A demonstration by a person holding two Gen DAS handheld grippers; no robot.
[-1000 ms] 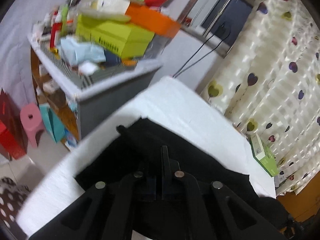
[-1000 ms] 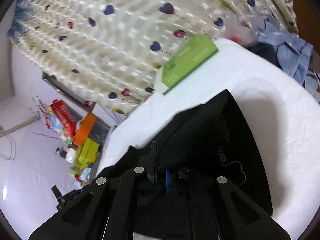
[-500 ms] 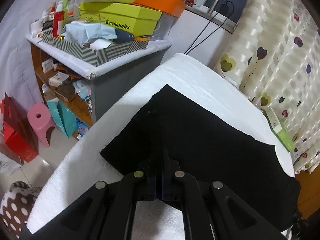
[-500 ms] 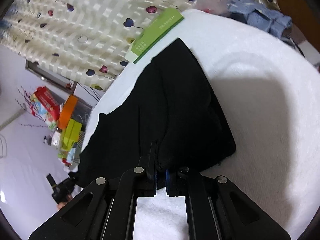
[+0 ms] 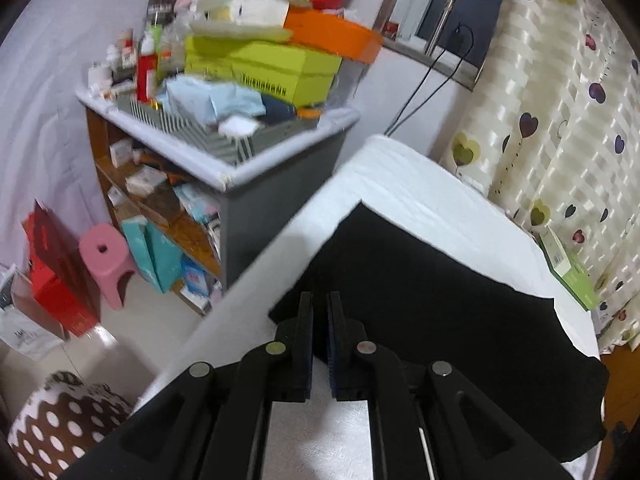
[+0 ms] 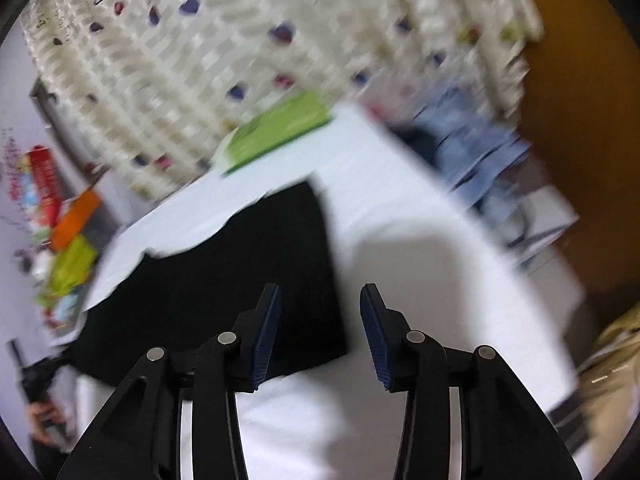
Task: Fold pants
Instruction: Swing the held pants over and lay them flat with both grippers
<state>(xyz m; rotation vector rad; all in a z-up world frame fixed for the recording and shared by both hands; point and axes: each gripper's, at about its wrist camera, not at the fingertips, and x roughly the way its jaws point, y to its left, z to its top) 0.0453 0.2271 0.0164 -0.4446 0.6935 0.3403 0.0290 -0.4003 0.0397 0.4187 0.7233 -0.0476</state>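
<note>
The black pants [image 5: 420, 300] lie flat, folded into a rectangle, on the white table [image 5: 420, 184]. My left gripper [image 5: 321, 300] sits at their near left edge, its jaws nearly together with the dark fabric edge showing in the thin gap. The right wrist view is blurred. There the pants [image 6: 240, 272] lie left of centre on the table [image 6: 420, 280]. My right gripper [image 6: 321, 290] stands open above their near right corner, with nothing between its fingers.
A green box [image 5: 568, 268] lies at the table's far edge by the heart-print curtain [image 5: 560, 120]. A cluttered shelf unit [image 5: 240, 160] and a pink stool [image 5: 106, 256] stand left of the table. Blue clothes [image 6: 472, 148] are heaped past the right end.
My right gripper has opened, let go of the pants and risen. The pants have settled flat on the table. My left gripper stays at the near left edge.
</note>
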